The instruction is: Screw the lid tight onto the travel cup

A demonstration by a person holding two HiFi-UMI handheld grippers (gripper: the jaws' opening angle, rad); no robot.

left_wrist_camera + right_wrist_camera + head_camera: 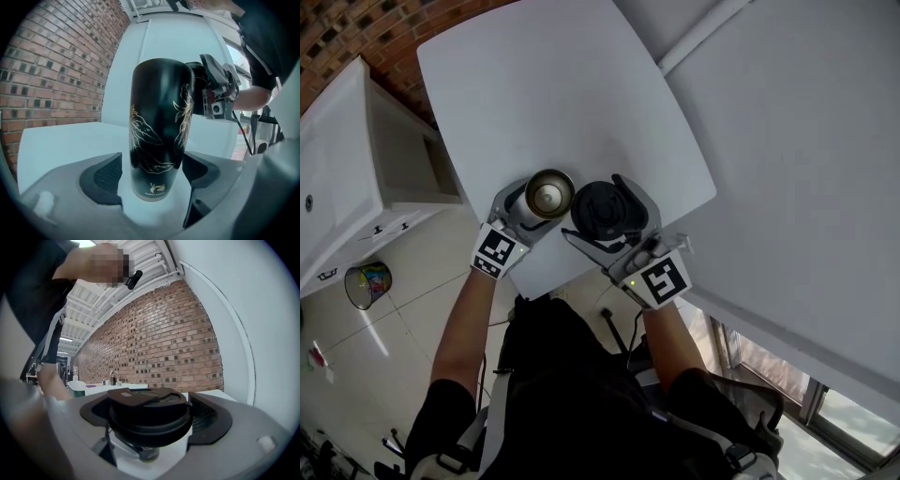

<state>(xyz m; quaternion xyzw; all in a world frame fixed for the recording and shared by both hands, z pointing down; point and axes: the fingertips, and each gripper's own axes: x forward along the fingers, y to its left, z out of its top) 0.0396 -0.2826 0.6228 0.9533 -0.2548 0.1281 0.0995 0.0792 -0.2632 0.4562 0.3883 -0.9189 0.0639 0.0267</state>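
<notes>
A black travel cup (pixel 548 194) with gold drawings stands upright on the white table (pixel 544 84), its mouth uncovered. My left gripper (pixel 528 208) reaches round it near the table's front edge. In the left gripper view the cup (pixel 159 126) stands between the open jaws, with a strip of table showing between the left pad (pixel 105 176) and the cup wall. My right gripper (pixel 605 208) is shut on the black lid (pixel 602 214), held just right of the cup's mouth. In the right gripper view the lid (pixel 149 416) fills the jaws, and the cup's base (pixel 149 454) shows below it.
A white cabinet (pixel 337 178) stands to the left of the table, with a small bin (pixel 367 284) on the floor below it. A brick wall (pixel 56 70) lies beyond the table. A white wall panel (pixel 806 141) runs along the right.
</notes>
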